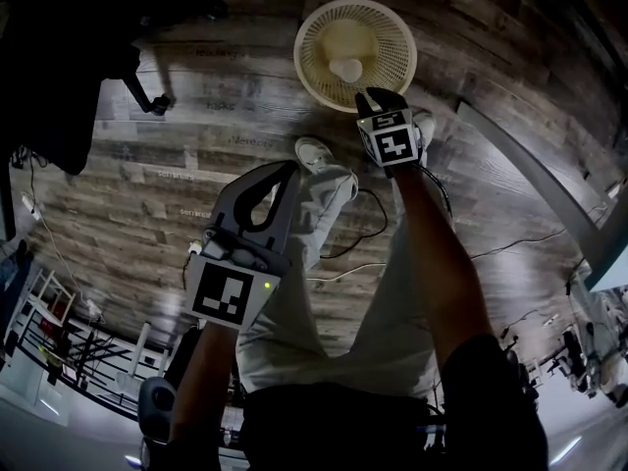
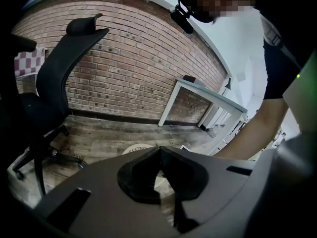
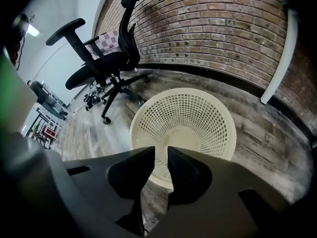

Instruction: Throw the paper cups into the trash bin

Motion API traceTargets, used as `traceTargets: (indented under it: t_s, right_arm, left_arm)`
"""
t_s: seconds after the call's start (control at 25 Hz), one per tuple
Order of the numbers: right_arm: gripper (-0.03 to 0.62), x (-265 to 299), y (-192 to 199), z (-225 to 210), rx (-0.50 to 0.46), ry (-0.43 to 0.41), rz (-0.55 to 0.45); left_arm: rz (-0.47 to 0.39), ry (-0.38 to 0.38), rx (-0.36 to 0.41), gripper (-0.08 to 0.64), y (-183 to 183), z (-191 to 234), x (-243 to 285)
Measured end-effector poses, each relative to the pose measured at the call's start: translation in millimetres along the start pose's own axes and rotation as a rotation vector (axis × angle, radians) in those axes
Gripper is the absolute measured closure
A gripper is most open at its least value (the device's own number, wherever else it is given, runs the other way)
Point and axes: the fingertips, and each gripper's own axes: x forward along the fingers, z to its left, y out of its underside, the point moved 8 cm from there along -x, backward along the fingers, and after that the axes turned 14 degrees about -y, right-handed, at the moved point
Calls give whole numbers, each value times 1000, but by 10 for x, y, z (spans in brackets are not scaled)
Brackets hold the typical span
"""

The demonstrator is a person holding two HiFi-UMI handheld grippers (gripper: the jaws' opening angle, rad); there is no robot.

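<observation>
Held over the near rim of the trash bin [image 3: 148, 114], the right claw [image 3: 159, 151] is released, jaws slightly parted around nothing; the left claw [image 2: 159, 148] is clenched, empty and farther back. One paper cup [image 1: 345, 70] is seen on the bin's bottom, just ahead of the right claw. No other cups are shown.

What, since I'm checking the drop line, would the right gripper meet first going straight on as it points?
Probably the trash bin: the right gripper points at its near rim and open mouth, with nothing between, though depth is unclear.
</observation>
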Motion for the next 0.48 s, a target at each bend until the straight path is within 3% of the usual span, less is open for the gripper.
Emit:
traceTargets:
  t_s: [0.32, 0.48]
  right_arm:
    - [528, -293, -7, 94, 1, -16, 6]
    - [545, -613, -209, 253, -15, -38, -23]
  left_arm:
    - [-13, 10, 11, 560, -139, -92, -105]
    - [-51, -1, 12, 560, -335, -132, -269]
